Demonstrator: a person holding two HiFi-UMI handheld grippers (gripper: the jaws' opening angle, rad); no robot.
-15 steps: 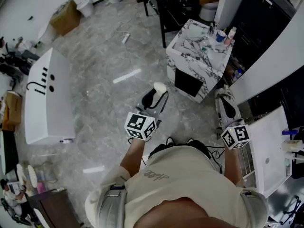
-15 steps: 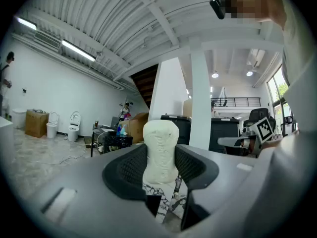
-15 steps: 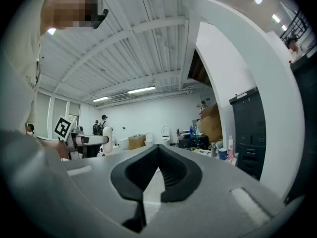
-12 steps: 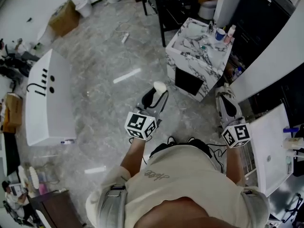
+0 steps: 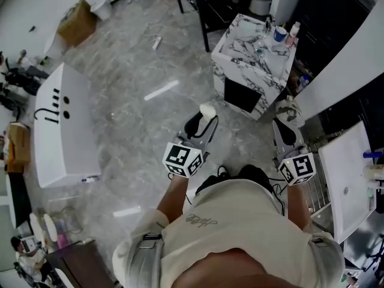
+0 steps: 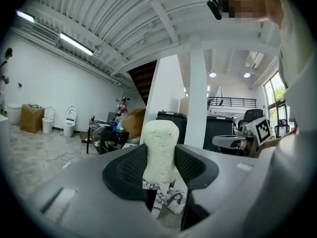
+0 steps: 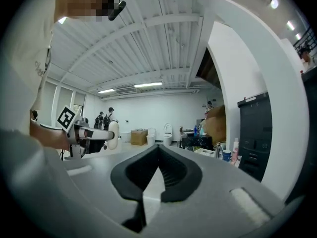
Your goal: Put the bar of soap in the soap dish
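Soap bar (image 6: 159, 150) clamped in the left gripper (image 5: 203, 123), held level.
Judged hard, light and slippery when wet, so it is best gripped across its flat faces near mid-length. The left jaws stand wide, pads pressing both faces, and the bar projects toward 12 o'clock. The right gripper (image 7: 158, 148), at 3 o'clock of the left, has its jaws together and empty. The marble counter (image 5: 252, 47) lies at 1 o'clock.

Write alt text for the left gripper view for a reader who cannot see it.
The left gripper, pointing level, holds an upright, pale bar of soap clamped between its black jaws. A white pillar and dark cabinets stand beyond.
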